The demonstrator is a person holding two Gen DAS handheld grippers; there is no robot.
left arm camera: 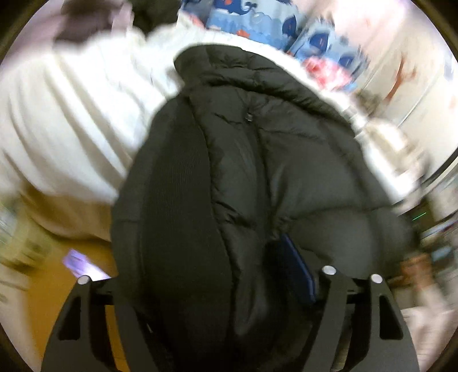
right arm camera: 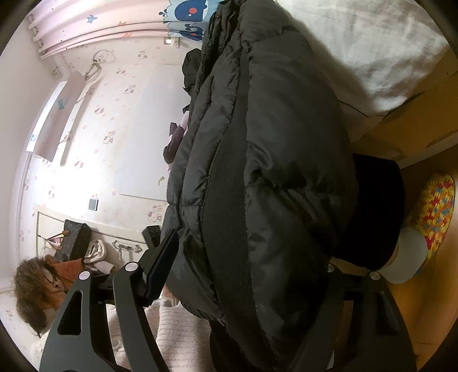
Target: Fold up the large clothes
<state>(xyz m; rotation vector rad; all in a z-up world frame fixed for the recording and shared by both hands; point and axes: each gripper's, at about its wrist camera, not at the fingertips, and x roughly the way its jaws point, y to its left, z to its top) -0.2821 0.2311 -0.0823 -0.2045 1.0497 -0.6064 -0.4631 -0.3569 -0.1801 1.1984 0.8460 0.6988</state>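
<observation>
Bedding [left arm camera: 71, 120], white and ribbed: the largest surface in view, spread under and behind the jacket as the folding surface; patterned blue fabric [left arm camera: 257, 23] is seen beyond it.

Jacket [left arm camera: 272, 160], black, quilted, bulky: laid in a thick bundle on the bedding, its padded layers doubled over one another, judged a fold part-way made. In the right wrist view the jacket [right arm camera: 272, 177] fills the frame, its ribbed band running lengthwise.

Left claw [left arm camera: 214, 300]: set astride the near end of the jacket, fingers standing wide. A blue pad [left arm camera: 297, 274] lies against the cloth; whether it presses cannot be told.

Right claw [right arm camera: 243, 280]: likewise set wide about the jacket's bulk, one pad [right arm camera: 163, 263] standing clear beside it; a firm hold cannot be told.

Slipper [right arm camera: 438, 211], multicoloured: on the floor just beside the jacket's edge.
</observation>
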